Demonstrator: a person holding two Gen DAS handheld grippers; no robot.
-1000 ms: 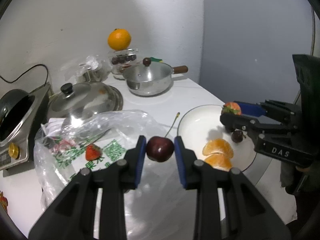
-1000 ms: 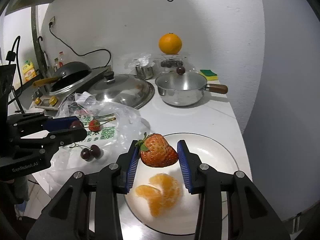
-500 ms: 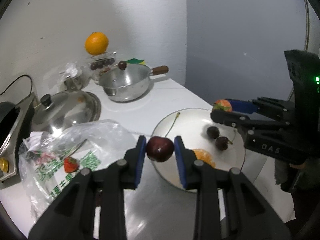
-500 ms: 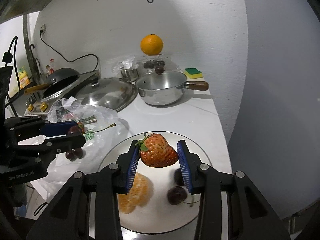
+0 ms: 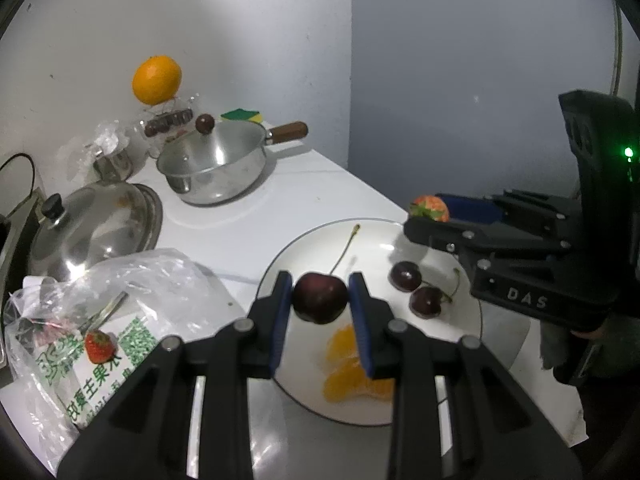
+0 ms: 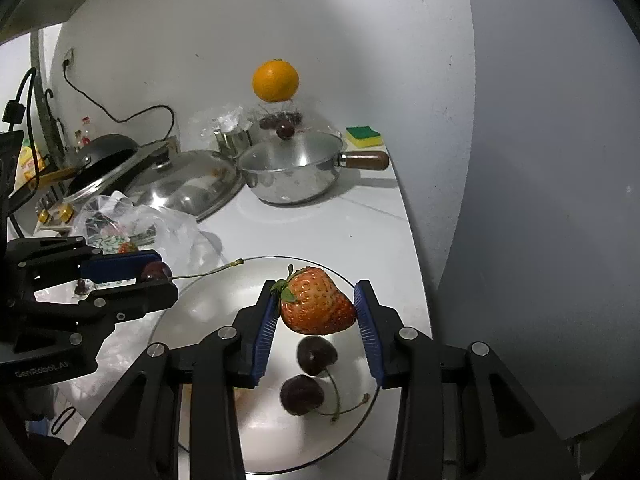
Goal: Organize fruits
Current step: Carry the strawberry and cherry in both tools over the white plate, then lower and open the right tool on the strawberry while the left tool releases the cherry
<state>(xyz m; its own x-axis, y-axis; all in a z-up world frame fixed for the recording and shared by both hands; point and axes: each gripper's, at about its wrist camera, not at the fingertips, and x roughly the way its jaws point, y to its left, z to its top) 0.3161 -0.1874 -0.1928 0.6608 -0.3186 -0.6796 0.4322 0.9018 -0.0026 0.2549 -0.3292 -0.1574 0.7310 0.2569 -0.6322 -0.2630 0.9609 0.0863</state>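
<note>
My left gripper is shut on a dark red cherry with a long stem, held above the near left part of the white plate. My right gripper is shut on a strawberry, hovering over the same plate. On the plate lie two joined cherries and orange segments. In the right wrist view the two cherries sit just under the strawberry. In each wrist view the other gripper shows at the side, the right and the left.
A clear plastic bag with a strawberry inside lies left of the plate. Behind stand a steel saucepan, a pot lid, a whole orange on a clear container, and a sponge. The counter edge runs close on the right.
Both grippers have moved toward the right over the plate, each still holding its fruit. The plate now sits under both, and the two cherries on it have come into full view.
</note>
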